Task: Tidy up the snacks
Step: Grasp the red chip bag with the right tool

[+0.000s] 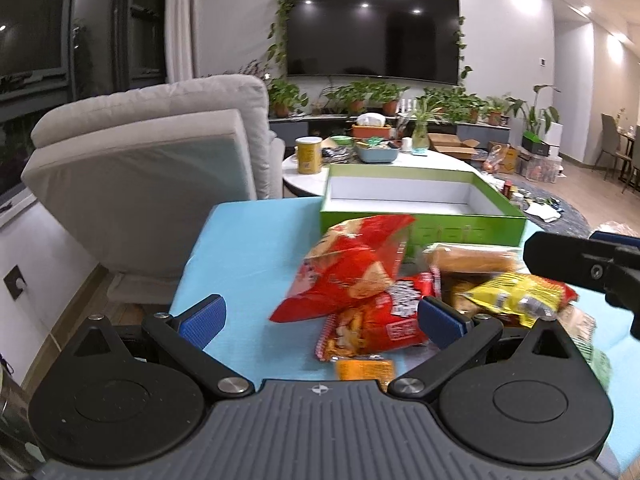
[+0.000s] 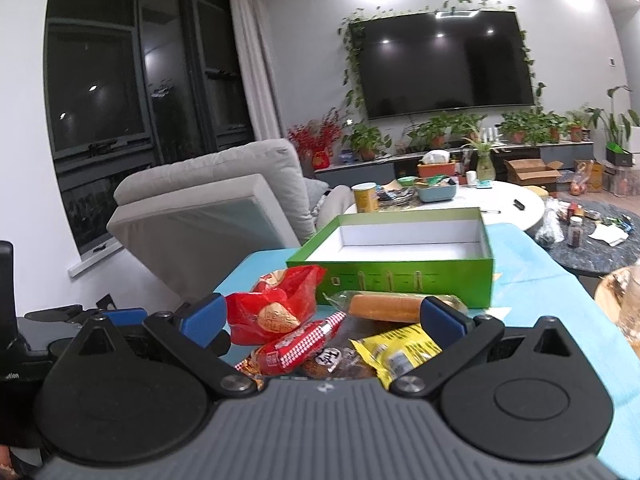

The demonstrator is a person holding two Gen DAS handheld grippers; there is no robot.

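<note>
A pile of snacks lies on the blue-covered table [image 1: 240, 248] in front of an empty green box [image 1: 440, 232] with a white inside. The pile holds a red bag [image 1: 348, 268], a red checkered packet [image 1: 380, 320], a wrapped bread roll [image 1: 472, 260], a yellow packet [image 1: 516, 296] and a small orange packet [image 1: 364, 368]. My left gripper [image 1: 322, 316] is open just short of the red packets. My right gripper [image 2: 322, 320] is open too, near the yellow packet [image 2: 396, 352], bread roll [image 2: 384, 306] and red bag [image 2: 276, 312]. The green box [image 2: 400, 280] stands behind them.
A grey armchair [image 1: 152, 168] stands to the left of the table. Beyond the box is a round white table [image 2: 516, 204] with a yellow can [image 2: 365, 197] and a blue tray [image 2: 436, 192]. Cardboard boxes [image 2: 532, 172] and clutter lie on the floor at right.
</note>
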